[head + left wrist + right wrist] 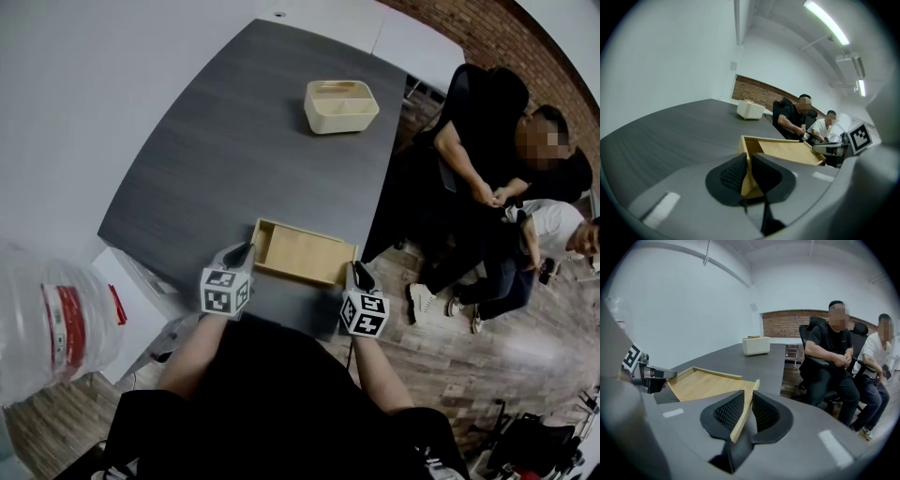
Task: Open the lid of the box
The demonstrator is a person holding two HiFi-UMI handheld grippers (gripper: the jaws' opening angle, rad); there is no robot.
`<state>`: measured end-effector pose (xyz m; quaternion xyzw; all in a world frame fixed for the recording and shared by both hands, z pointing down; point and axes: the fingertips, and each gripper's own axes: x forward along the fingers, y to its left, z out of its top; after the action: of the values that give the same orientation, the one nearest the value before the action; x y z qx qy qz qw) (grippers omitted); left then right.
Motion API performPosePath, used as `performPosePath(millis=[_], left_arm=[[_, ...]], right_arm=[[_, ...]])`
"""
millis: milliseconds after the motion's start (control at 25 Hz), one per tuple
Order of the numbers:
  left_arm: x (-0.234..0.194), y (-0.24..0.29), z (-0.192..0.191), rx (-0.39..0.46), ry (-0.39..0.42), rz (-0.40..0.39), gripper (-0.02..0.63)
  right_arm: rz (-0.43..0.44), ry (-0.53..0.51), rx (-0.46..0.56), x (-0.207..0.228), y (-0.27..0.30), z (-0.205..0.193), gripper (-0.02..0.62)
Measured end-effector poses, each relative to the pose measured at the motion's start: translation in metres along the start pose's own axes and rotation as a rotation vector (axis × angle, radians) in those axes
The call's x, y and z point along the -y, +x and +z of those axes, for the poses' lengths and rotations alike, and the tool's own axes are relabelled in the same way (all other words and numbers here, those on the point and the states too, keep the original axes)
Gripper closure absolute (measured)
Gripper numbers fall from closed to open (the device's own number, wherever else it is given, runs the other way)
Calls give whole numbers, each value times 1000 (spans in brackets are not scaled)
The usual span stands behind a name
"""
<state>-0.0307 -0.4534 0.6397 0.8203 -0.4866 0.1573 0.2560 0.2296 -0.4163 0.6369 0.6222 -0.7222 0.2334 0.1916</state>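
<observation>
A shallow wooden box point(302, 253) sits with its open side up at the near edge of the dark grey table point(253, 141); I see its bare inner floor and low rim. My left gripper point(242, 256) is shut on its left end wall, and the thin wall stands between the pads in the left gripper view point(749, 163). My right gripper point(357, 276) is shut on the right end wall point(749, 405). The box's floor point(705, 383) stretches between both grippers. No separate lid shows on it.
A cream rectangular container point(340, 105) stands at the table's far end. Two people sit on chairs point(506, 178) to the right of the table. A large clear water bottle point(52, 323) stands on the floor at the left. The table edge runs just under the box.
</observation>
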Motion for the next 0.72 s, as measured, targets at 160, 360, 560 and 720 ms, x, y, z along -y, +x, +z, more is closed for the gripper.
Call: performPosePath(millis=[160,360,560,720], left_arm=[[0,0,-1,-5,-12,0,575],[-1,0,-1,-7,-19,5,577],[-2,0,-1,-11,-24,9,577],[-2,0,-1,-17,-21,19,578]], right_arm=[[-20,-1,-2,10,-3,-1,541],[-48,10,-4,22,-8,-3,545],[-51,6,-7,22,-8,-2,546],[-68,-1,-6,26,-10,-3,551]])
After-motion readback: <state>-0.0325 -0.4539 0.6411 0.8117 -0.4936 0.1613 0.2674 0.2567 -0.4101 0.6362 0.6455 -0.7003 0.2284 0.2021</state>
